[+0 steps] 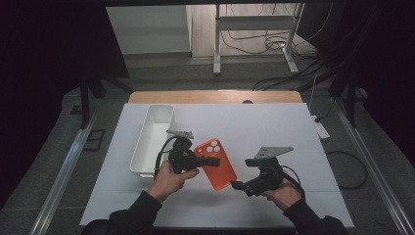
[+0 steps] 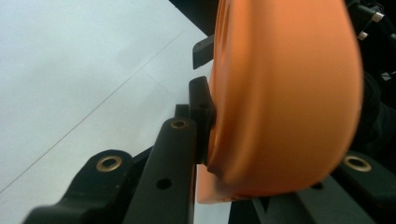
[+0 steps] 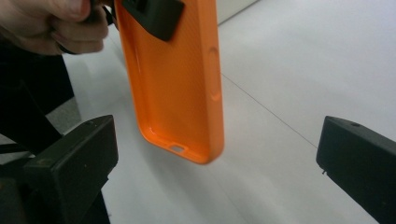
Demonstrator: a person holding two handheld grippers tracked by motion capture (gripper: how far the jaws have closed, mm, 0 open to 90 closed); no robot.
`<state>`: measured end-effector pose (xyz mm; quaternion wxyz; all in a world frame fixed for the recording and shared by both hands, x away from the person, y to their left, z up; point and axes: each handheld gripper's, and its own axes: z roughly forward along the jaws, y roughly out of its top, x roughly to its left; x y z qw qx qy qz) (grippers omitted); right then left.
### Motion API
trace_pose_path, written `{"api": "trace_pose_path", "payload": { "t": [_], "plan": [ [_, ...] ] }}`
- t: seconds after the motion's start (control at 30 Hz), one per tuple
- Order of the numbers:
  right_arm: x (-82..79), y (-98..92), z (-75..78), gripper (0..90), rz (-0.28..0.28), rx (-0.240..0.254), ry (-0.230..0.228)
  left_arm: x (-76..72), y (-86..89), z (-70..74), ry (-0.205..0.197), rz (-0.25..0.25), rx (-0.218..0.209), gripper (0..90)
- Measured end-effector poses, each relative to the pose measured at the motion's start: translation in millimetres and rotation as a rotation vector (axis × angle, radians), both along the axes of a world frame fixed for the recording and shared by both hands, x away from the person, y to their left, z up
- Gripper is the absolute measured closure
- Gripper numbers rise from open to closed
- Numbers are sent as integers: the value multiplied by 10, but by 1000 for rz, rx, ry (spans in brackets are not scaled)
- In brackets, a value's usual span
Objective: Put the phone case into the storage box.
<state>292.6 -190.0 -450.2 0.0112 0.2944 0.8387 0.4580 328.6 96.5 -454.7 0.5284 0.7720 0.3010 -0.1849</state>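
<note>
While the orange phone case point(image 1: 216, 164) is being pinched by the left gripper point(image 1: 209, 160), the right gripper point(image 1: 238, 185) is being held wide open, empty; transfer into the white bin point(image 1: 151, 139) is judged next.

phone case point(image 1: 216, 164): orange, matt, smooth, looks like soft rubbery plastic
left gripper point(image 1: 211, 160): black matt plastic jaws, brass-coloured metal bushings
right gripper point(image 1: 237, 185): black matt plastic, grey metal-looking plate on top
tray point(image 1: 152, 139): white plastic, smooth, slight sheen
table point(image 1: 274, 147): white, matt, smooth; bare wood at far edge
</note>
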Motion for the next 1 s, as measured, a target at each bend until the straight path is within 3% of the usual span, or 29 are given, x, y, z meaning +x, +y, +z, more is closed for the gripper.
{"api": "trace_pose_path", "payload": {
  "t": [0.2,0.6,0.93,1.0],
  "plan": [
    [-19,46,19,0,21,22,6,-5,-26,1,2,-27,-25,841],
    [-58,192,26,0,83,-13,14,-22,-81,0,-16,-89,-56,840],
    [-63,287,45,0,96,-35,61,-43,-117,14,-31,-142,-83,840],
    [-62,296,56,76,102,-44,63,-50,-122,26,-38,-154,-88,840]
  ]
}}
